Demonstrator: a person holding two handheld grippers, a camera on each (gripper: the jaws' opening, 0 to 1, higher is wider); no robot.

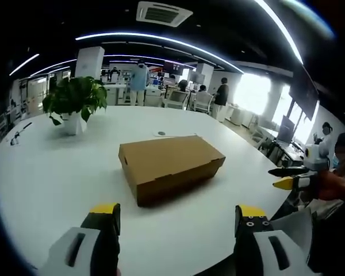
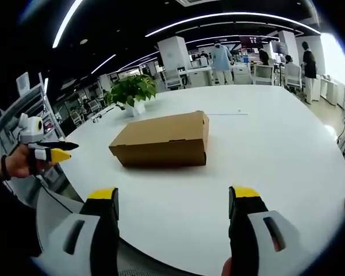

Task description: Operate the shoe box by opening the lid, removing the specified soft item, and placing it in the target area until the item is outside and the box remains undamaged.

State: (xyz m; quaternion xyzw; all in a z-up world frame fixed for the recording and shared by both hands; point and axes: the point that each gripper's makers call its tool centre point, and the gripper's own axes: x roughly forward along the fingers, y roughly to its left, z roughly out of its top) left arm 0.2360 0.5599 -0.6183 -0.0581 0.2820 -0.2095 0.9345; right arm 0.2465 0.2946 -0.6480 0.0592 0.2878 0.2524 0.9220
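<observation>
Your left tongs (image 1: 178,215) are spread wide with nothing between the jaws, and your right tongs (image 2: 173,198) stand the same way, released and empty. Both hang over the near edge of the white counter (image 1: 57,167), well short of the work. In the left gripper view your right tongs come in from the right, and in the right gripper view your left tongs come in from the left.

The shoe box (image 1: 171,165) lies flat near the middle of the counter, apart from both tongs, its lid shut. I judge nothing is done yet: the lid is unopened, the soft item is hidden inside, and I cannot tell where the target area is.

Count one shoe box and one potted plant (image 1: 75,103) behind it.
</observation>
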